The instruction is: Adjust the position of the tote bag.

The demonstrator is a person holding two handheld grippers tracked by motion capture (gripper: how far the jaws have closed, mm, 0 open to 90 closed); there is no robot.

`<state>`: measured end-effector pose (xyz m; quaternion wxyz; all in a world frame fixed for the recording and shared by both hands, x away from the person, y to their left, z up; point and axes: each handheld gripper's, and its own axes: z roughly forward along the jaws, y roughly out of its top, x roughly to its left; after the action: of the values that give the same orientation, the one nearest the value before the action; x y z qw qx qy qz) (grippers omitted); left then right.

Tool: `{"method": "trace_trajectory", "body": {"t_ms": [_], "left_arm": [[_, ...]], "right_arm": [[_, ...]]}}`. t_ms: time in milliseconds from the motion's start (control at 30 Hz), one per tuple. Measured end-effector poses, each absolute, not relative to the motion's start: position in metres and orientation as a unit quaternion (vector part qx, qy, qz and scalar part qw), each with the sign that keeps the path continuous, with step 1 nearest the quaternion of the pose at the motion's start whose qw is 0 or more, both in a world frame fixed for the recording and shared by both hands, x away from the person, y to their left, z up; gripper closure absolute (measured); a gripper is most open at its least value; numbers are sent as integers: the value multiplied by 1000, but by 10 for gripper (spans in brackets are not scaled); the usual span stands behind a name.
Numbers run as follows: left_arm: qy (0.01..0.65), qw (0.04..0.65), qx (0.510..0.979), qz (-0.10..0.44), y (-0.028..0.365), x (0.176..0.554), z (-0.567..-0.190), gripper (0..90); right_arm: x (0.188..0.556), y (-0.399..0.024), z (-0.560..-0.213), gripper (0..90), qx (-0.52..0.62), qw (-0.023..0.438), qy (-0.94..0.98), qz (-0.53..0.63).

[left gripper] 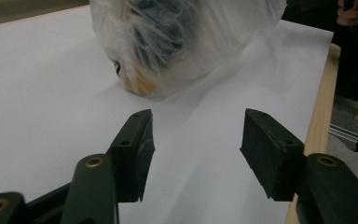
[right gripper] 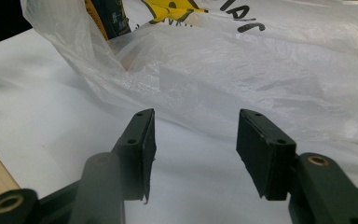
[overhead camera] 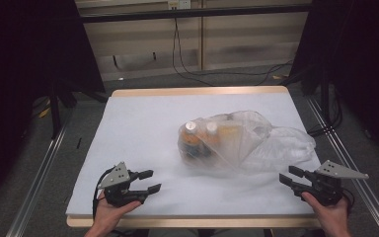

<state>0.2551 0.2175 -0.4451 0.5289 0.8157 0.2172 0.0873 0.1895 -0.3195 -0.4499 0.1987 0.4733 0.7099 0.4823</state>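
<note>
Lying long axis left-to-right mid-table, plastic bag (overhead camera: 237, 140) sitting beyond both grippers; right gripper (overhead camera: 292, 178) nearer its slack end, left gripper (overhead camera: 147, 181) farther; both gaping wide, empty.

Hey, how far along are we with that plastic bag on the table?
Nothing looks done: the plastic bag lies on the table with the bottles inside. Nothing is in hand; the left gripper and right gripper are open, short of it. Any handling of the bag remains.

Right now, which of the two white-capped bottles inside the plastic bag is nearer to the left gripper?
The left-hand bottle in the plastic bag. It stands beside the other bottle, on the side toward the left gripper, whose jaws are open.
</note>
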Motion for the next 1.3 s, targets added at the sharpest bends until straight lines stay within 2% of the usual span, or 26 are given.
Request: {"method": "trace_trajectory", "body": {"t_ms": [133, 300, 533, 733, 800, 933, 1000, 1300], "left_arm": [[203, 533, 818, 81, 205, 255, -441, 505], [183, 537, 820, 74, 189, 254, -435, 524], [150, 538, 826, 71, 164, 257, -425, 551], [140, 540, 827, 69, 147, 266, -423, 567], [141, 536, 829, 67, 145, 271, -423, 594], [151, 536, 828, 56, 143, 279, -424, 715], [159, 540, 824, 56, 144, 281, -425, 704], [170, 532, 827, 57, 157, 275, -434, 508]], "right_arm": [[191, -320, -450, 513, 470, 197, 713, 481], [192, -316, -450, 538, 466, 191, 718, 481], [192, -311, -449, 530, 453, 184, 728, 481], [190, -307, -441, 477, 435, 180, 726, 500], [192, -303, -434, 463, 427, 183, 728, 505], [198, -293, -421, 449, 413, 176, 729, 517], [202, -287, -416, 448, 401, 176, 735, 518], [217, -265, -384, 409, 357, 163, 741, 546]]}}
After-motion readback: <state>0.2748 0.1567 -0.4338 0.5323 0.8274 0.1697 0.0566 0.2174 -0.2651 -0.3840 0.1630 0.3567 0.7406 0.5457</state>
